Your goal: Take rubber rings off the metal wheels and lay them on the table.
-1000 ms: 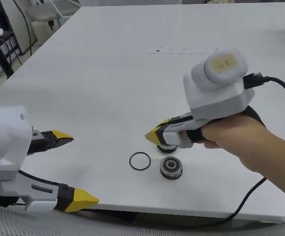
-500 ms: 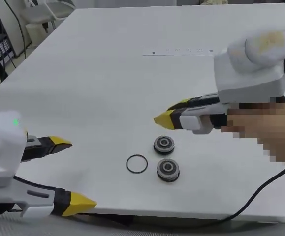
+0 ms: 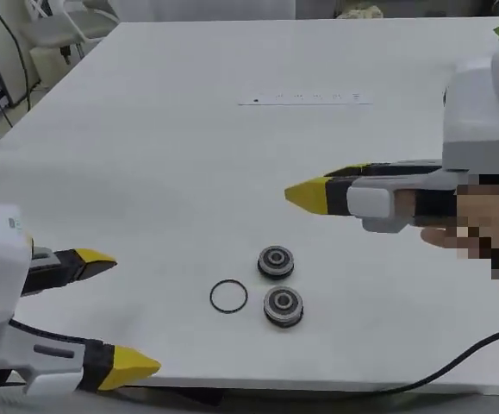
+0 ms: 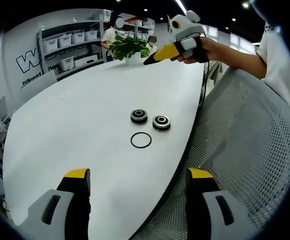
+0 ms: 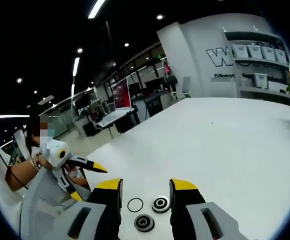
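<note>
Right claw (image 3: 305, 194) lifted away from wheels (image 3: 276, 261), released | left claw (image 3: 121, 312) released | ring (image 3: 211, 297) flat, wheels axle-up

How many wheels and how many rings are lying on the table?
metal wheels: 2
rubber ring: 1
total: 3
</note>
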### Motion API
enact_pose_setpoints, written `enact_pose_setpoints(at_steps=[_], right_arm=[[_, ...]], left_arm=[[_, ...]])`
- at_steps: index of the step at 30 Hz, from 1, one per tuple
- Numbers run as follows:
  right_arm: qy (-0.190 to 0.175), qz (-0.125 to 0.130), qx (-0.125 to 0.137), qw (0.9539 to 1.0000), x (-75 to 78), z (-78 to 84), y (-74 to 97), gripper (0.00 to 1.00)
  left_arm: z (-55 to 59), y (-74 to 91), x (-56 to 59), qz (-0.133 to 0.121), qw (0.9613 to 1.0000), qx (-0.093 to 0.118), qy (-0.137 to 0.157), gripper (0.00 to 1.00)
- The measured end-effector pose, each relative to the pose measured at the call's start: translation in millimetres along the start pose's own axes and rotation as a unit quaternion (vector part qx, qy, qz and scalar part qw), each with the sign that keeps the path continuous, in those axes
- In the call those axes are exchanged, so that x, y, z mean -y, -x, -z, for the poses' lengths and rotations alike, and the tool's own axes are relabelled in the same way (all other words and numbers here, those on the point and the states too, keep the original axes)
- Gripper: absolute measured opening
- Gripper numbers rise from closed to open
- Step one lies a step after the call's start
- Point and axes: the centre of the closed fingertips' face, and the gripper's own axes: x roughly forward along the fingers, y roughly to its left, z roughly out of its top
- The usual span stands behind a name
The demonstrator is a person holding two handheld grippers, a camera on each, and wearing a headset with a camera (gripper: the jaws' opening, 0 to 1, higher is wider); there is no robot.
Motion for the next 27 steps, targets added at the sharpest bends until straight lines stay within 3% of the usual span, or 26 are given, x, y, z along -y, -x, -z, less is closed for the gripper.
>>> enact_pose_setpoints(at_steps=[4, 10, 12, 17, 27], right_arm=[[-0.007, -0.002, -0.012, 0.9999, 1.8, 11.6, -5.2, 0.35], [0.014, 0.015, -0.045, 0.9988, 13.0, 27.1, -16.6, 0.38], [0.024, 0.017, -0.042, 0.9987, 16.8, 29.7, -19.4, 0.38], [0.056, 0.004, -0.056, 0.9969, 23.4, 43.1, -22.7, 0.37], [0.037, -0.016, -0.061, 0.9973, 25.0, 53.0, -27.5, 0.36]], left_arm=[[4.5, 0.0, -1.3, -0.001, 0.9999, -0.010, -0.002, 0.75], [-3.2, 0.3, 3.3, 0.005, 1.0000, 0.005, 0.001, 0.74], [-10.8, 0.5, 6.6, 0.013, 0.9996, 0.026, 0.006, 0.74], [-17.8, 0.1, 10.7, 0.027, 0.9985, 0.045, 0.019, 0.75], [-24.8, 1.4, 16.8, 0.043, 0.9971, 0.063, 0.004, 0.74]])
